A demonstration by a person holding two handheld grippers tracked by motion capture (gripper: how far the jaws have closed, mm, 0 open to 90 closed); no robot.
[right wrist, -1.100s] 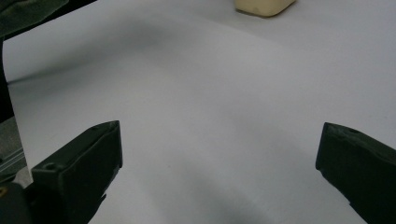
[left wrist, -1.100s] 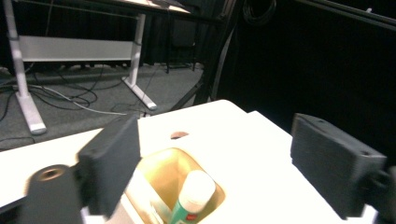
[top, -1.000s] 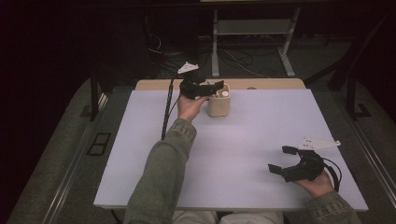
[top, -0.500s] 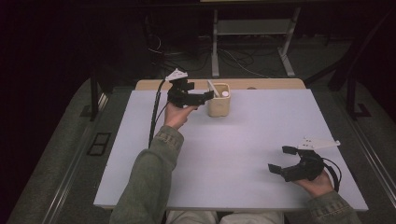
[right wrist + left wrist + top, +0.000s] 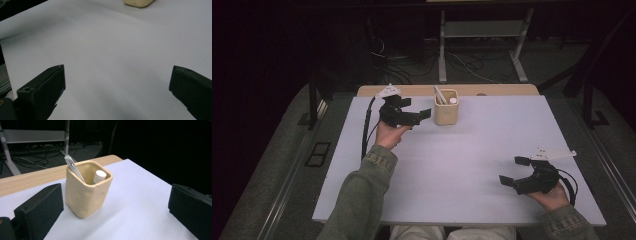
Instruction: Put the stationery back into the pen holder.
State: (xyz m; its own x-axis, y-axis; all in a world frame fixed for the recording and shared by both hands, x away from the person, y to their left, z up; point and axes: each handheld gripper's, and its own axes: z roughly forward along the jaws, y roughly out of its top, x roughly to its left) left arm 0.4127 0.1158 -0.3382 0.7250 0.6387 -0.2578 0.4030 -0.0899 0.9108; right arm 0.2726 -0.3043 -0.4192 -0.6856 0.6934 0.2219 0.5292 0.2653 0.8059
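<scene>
A cream square cup point(image 5: 446, 109) point(image 5: 85, 195) stands near the table's far edge. It holds a flat silvery stick point(image 5: 74, 168) and a white-capped tube point(image 5: 100, 175). My left gripper point(image 5: 414, 108) point(image 5: 115, 195) hovers just left of the cup, open, jaws pointing at it with nothing between them. The cup sits ahead of the left jaw in the left gripper view, apart from both jaws. At the front right, my right gripper point(image 5: 512, 170) point(image 5: 117, 80) rests low over the white table top point(image 5: 472, 165), open and empty. The cup's base point(image 5: 138, 2) shows far ahead of it.
A bare wooden strip point(image 5: 502, 90) runs along the table's far edge. The left gripper's black cable point(image 5: 366, 127) trails down the left side of the table. Beyond the table are floor cables and a metal stand point(image 5: 482, 30). Wide white surface lies between the two grippers.
My left gripper has drawn back from the cup, moving left and a little toward the person. The stick and tube stay in the cup. The right gripper has not moved.
</scene>
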